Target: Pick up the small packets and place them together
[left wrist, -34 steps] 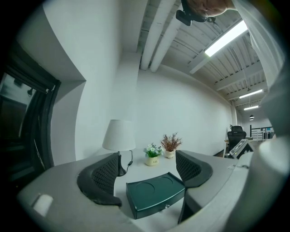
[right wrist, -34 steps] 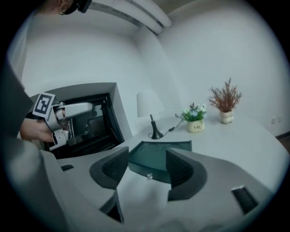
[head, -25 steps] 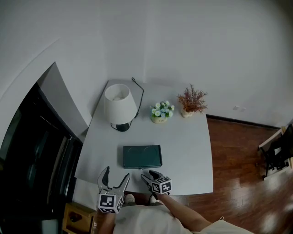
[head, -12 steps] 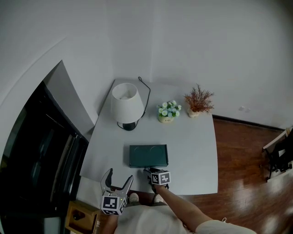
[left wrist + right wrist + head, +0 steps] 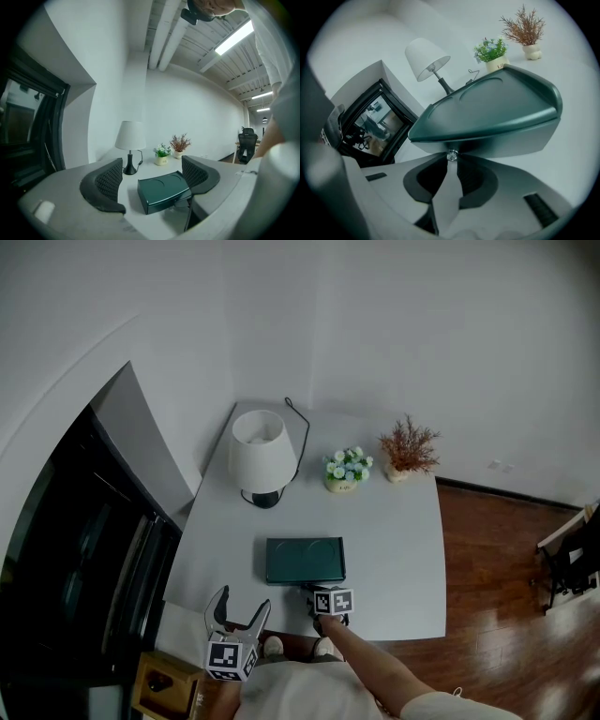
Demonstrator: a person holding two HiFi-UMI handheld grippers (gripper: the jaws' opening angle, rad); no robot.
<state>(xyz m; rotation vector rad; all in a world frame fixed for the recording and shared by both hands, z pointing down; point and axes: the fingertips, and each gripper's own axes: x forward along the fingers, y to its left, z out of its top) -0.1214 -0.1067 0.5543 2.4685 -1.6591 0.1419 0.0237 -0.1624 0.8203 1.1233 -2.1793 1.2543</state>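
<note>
The pads [image 5: 110, 180] of your left gripper [image 5: 151, 165] are black and cross-hatched. Ahead of them sits a dark green box [image 5: 164, 190]. Beyond it are a white-shaded lamp [image 5: 130, 136] on a black base [image 5: 128, 171], white-and-blue flowers [image 5: 162, 151] and a rust-brown sprig [image 5: 180, 142] in a white pot [image 5: 178, 153]. The closing jaws of your right gripper [image 5: 451, 161] pinch the box's clear, glassy knob [image 5: 451, 156].

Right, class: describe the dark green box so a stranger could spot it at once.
Start at the white table in the corner, where a lamp, potted flowers and a dried plant stand at the back. Nearer the front edge lies the dark green box: the only low, flat, dark thing there, with a small clear knob on its front.
</note>
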